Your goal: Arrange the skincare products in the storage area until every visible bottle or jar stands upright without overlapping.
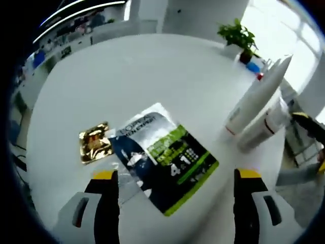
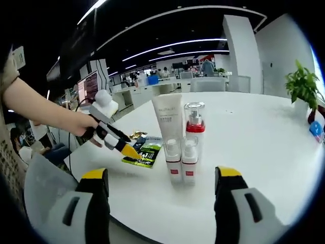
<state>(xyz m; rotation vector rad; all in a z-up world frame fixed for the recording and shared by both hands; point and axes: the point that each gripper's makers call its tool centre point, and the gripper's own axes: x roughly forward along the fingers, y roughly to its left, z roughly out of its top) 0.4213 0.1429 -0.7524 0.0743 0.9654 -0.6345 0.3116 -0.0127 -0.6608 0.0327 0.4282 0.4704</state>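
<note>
Sachets lie flat under my left gripper [image 1: 175, 178]: a glossy dark face-mask packet [image 1: 165, 162] with a lime-green band and white lettering, and just beside it a small crinkled gold foil sachet [image 1: 95, 142]. Both rest on the smooth round white table [image 1: 127, 81]. My left jaws are spread wide, yellow-tipped, with nothing between them, hovering above the packet's near edge.

From my right gripper [image 2: 160, 175] the skincare cluster is straight ahead, standing upright and close together: a tall white squeeze tube [image 2: 168, 120] on its cap, tapering upward; a clear pump bottle [image 2: 195, 122] with a red collar beside it; and in front, two small frosted bottles with red bases, the left small bottle [image 2: 173, 161] and the right small bottle [image 2: 190, 160] touching or nearly so. My right jaws also stand wide apart and hold nothing, short of the bottles.

In the right gripper view my left gripper [image 2: 128, 150] reaches in from the left, its yellow tip over the dark packet [image 2: 143, 151]. A potted green plant [image 2: 304, 89] stands at the table's far edge.
</note>
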